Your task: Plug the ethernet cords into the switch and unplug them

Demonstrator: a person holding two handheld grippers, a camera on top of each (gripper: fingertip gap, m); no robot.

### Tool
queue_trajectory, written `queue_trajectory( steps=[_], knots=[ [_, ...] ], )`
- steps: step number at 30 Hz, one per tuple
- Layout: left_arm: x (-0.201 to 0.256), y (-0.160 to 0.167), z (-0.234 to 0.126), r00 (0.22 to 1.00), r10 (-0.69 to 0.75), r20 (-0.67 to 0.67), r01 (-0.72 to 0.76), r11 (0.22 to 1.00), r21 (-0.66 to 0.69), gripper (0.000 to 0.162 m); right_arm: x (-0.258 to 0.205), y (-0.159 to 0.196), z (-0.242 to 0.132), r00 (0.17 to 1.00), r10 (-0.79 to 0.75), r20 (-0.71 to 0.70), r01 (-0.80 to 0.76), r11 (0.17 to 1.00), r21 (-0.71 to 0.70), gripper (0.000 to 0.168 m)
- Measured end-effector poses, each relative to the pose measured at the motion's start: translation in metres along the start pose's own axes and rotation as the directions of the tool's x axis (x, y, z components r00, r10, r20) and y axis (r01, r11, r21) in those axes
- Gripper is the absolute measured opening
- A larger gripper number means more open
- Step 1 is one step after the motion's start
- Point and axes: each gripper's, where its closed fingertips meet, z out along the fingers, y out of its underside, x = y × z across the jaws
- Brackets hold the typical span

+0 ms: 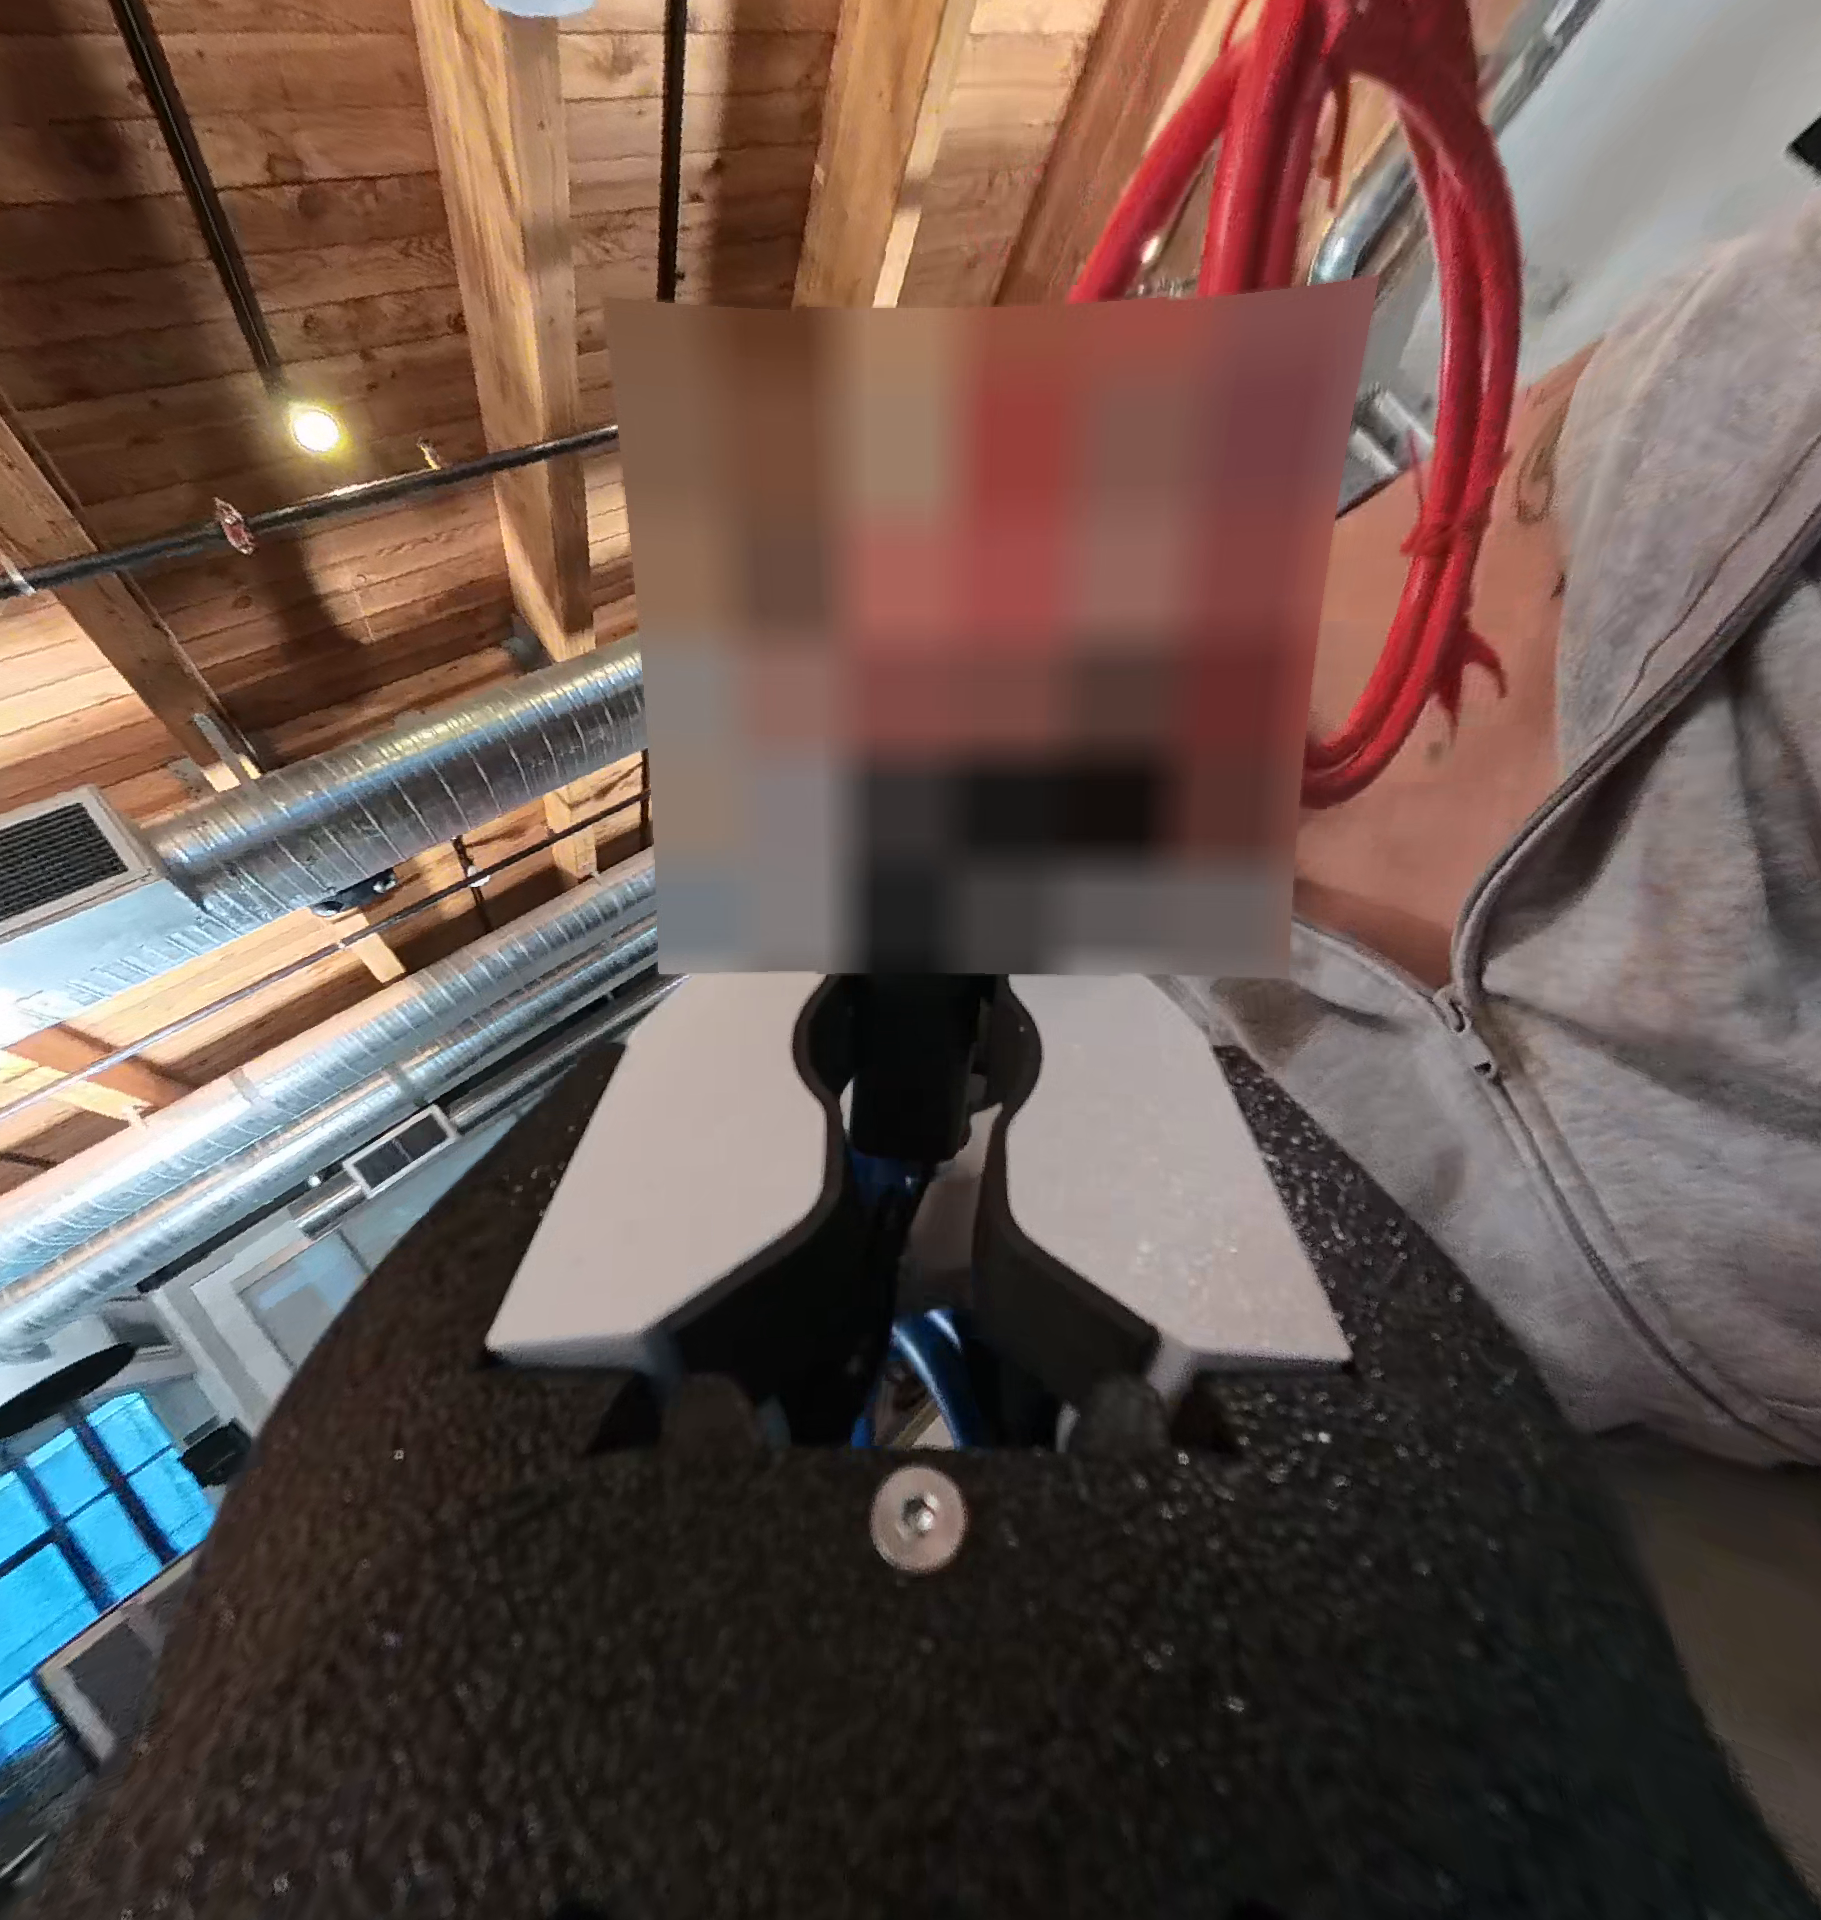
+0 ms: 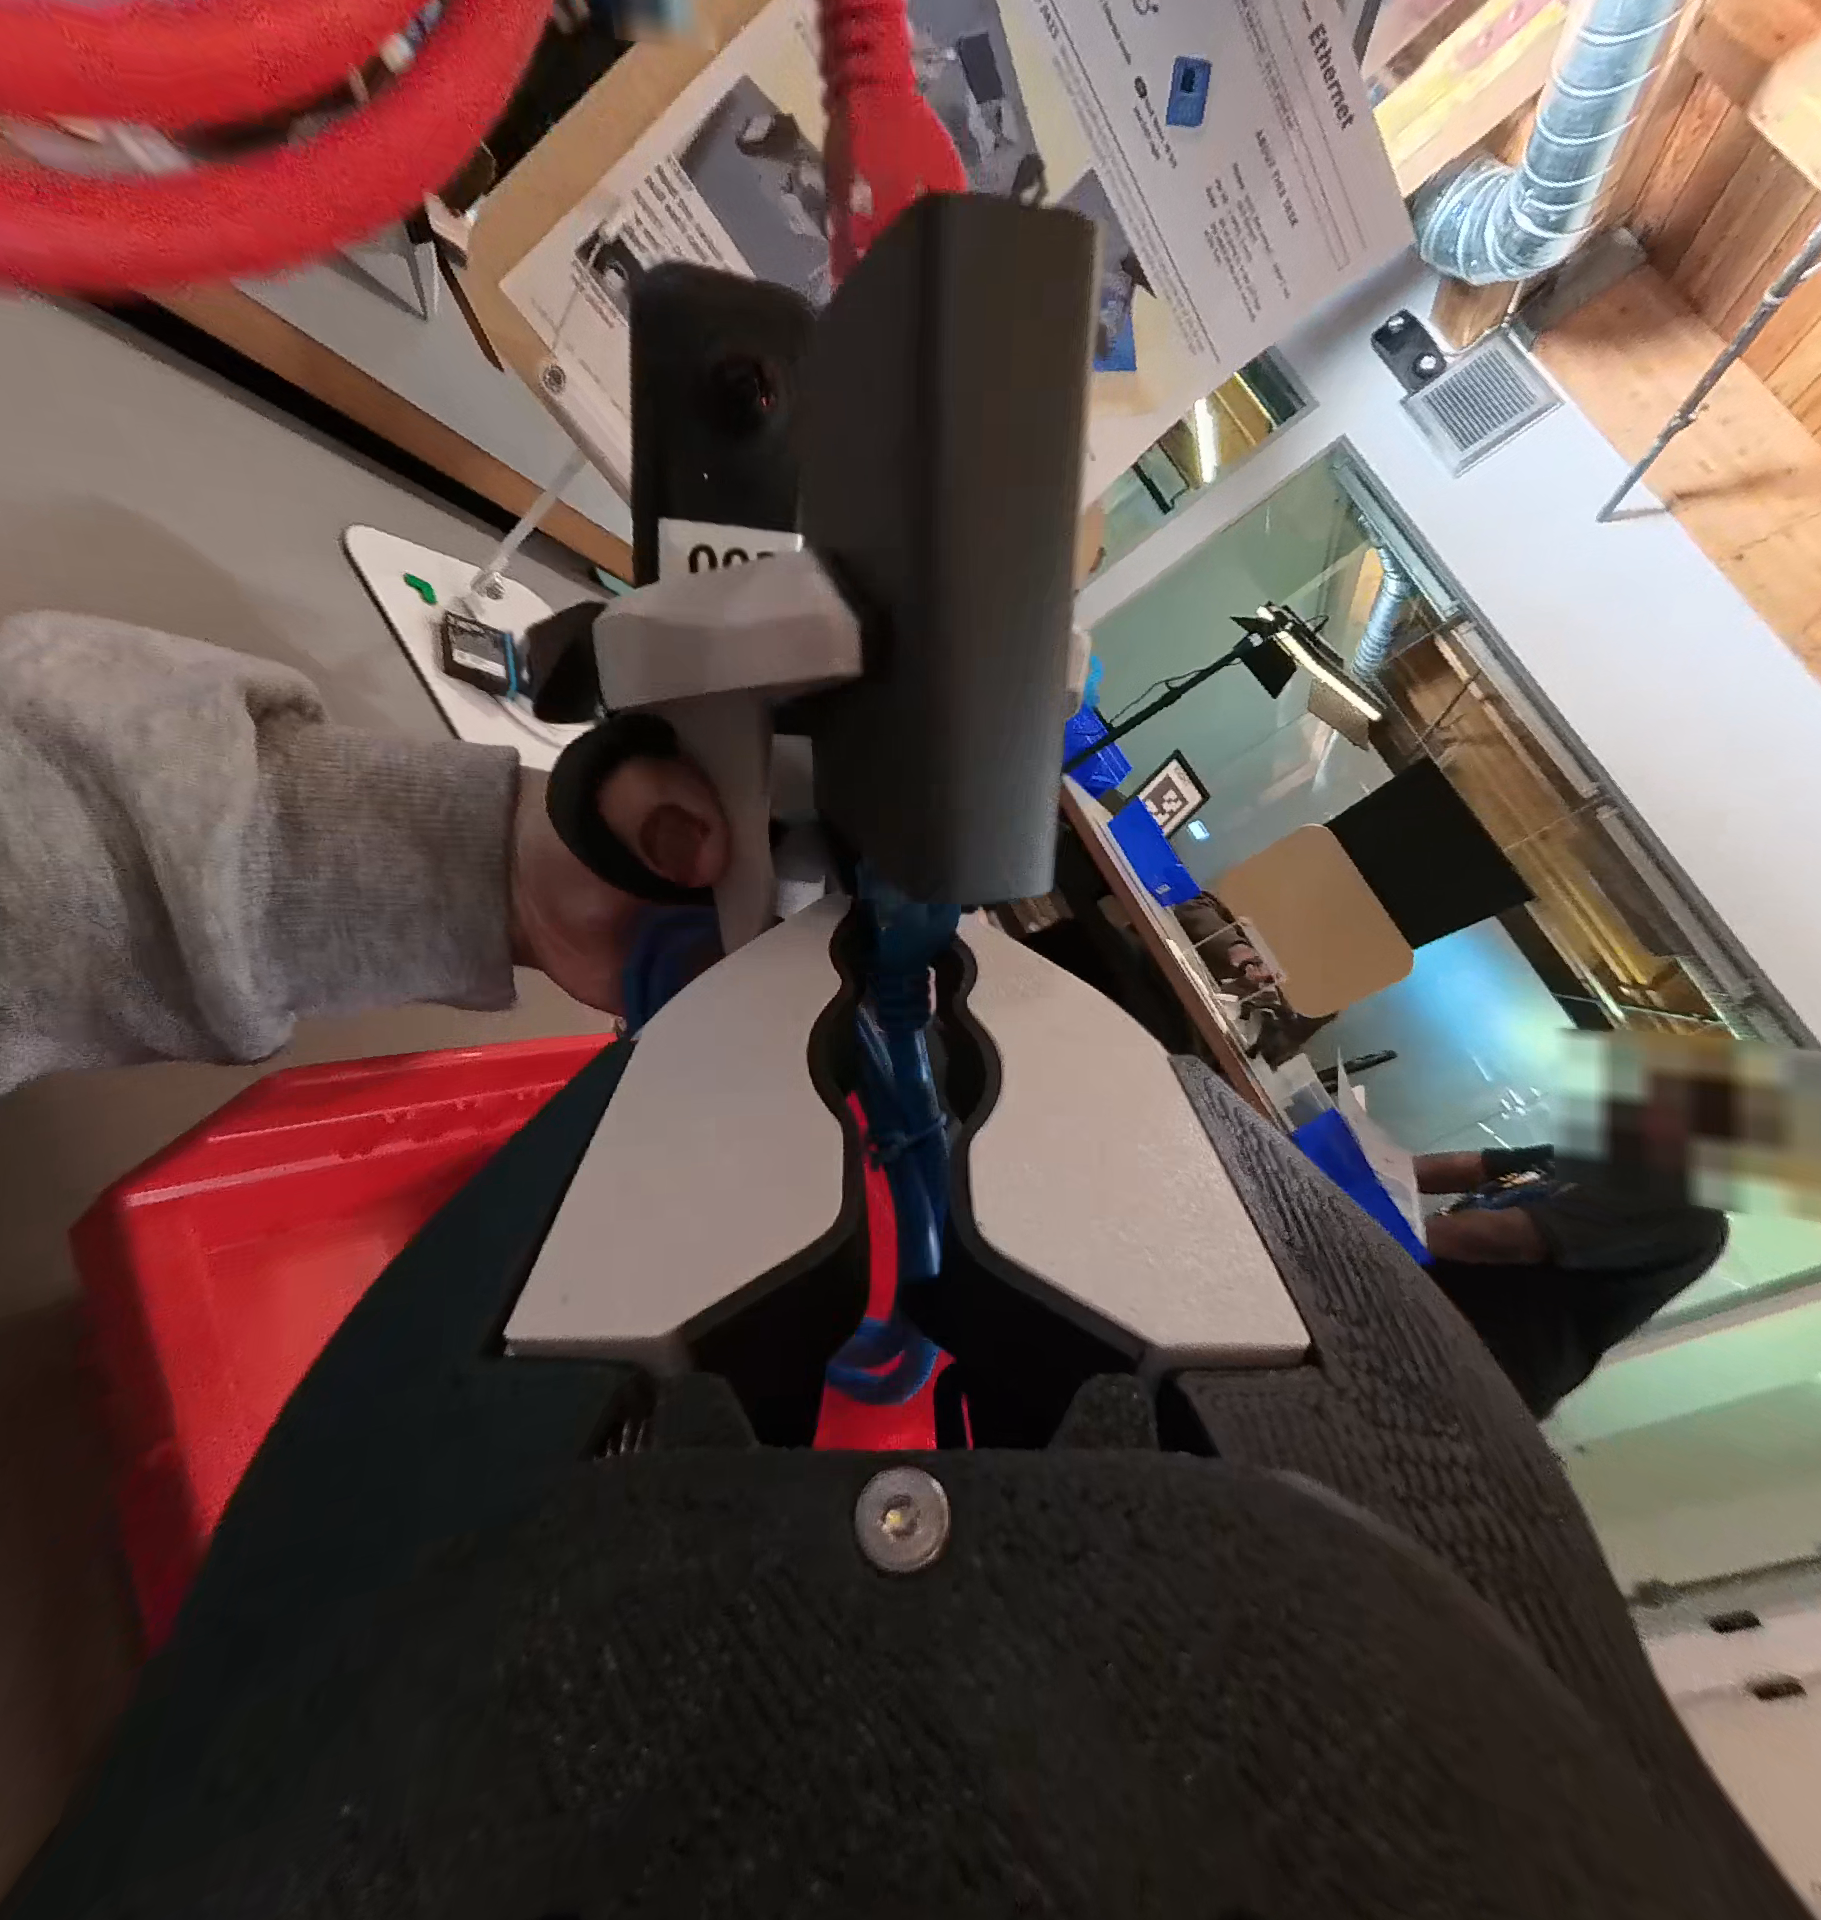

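Note:
My left gripper points up toward the ceiling. Its grey fingers are closed on a thin blue cable, and a black part sits between the tips, its top hidden by a blurred patch. My right gripper is shut on the same blue cable. The cable runs up to the underside of the other gripper's black housing, right in front of it. A hand in a grey sleeve holds that gripper by its grey handle. A loop of blue cable hangs behind the right fingers.
A coil of red cable hangs overhead, and it shows at the top left of the right wrist view. A red bin sits low at the left. A person's grey hoodie is close on the right. Printed sheets hang behind.

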Motion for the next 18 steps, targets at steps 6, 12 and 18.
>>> queue_trajectory(
  steps=[6, 12, 18],
  knots=[
    [0.001, 0.001, 0.002, 0.998, 0.06, 0.002, -0.06, 0.997, -0.056, 0.021, -0.001, -0.003, 0.0, 0.999, 0.03, 0.036, -0.031, 0.999, 0.04, 0.01],
    [-0.019, 0.007, -0.009, 0.99, 0.022, 0.139, -0.013, 0.998, -0.068, 0.021, 0.004, 0.01, 0.01, 0.976, 0.197, 0.092, -0.201, 0.979, 0.029, 0.011],
    [-0.043, 0.008, -0.014, 0.958, -0.087, 0.273, 0.106, 0.993, -0.055, 0.021, 0.011, 0.014, 0.016, 0.92, 0.337, 0.201, -0.36, 0.929, 0.089, 0.011]
  ],
)
